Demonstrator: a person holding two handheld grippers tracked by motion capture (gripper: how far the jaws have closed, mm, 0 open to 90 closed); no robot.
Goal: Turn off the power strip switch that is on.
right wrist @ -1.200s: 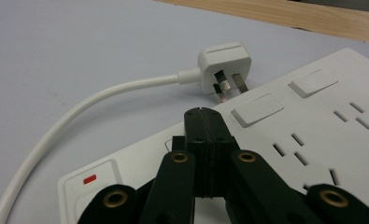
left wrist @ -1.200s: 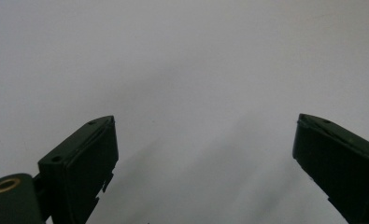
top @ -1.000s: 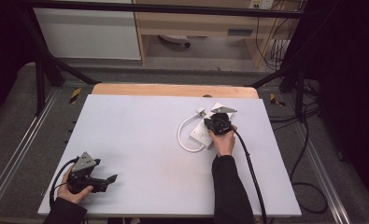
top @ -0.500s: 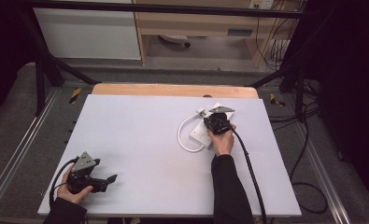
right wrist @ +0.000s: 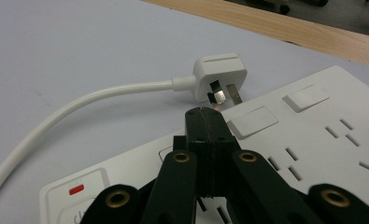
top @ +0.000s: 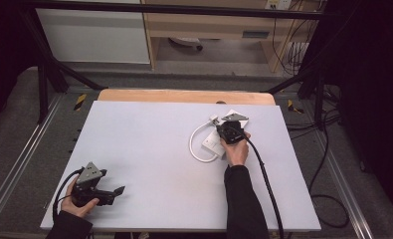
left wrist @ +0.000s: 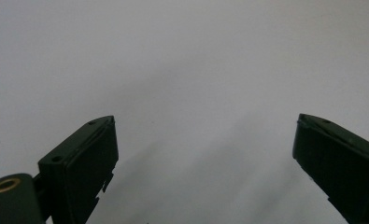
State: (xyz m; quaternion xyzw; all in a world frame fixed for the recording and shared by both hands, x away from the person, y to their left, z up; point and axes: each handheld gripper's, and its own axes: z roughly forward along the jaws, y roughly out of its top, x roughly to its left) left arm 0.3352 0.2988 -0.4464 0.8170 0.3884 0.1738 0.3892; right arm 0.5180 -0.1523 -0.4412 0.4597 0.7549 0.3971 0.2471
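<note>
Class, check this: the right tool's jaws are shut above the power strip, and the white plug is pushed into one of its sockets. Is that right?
Not quite. The right gripper view shows the plug lying unplugged beside the power strip, pins bare. The right tool is indeed shut above the strip.

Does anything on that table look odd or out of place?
The white plug lies loose on its side beside the power strip, prongs showing, not in a socket. The right hand-held gripper, jaws shut, hovers over the strip.
</note>
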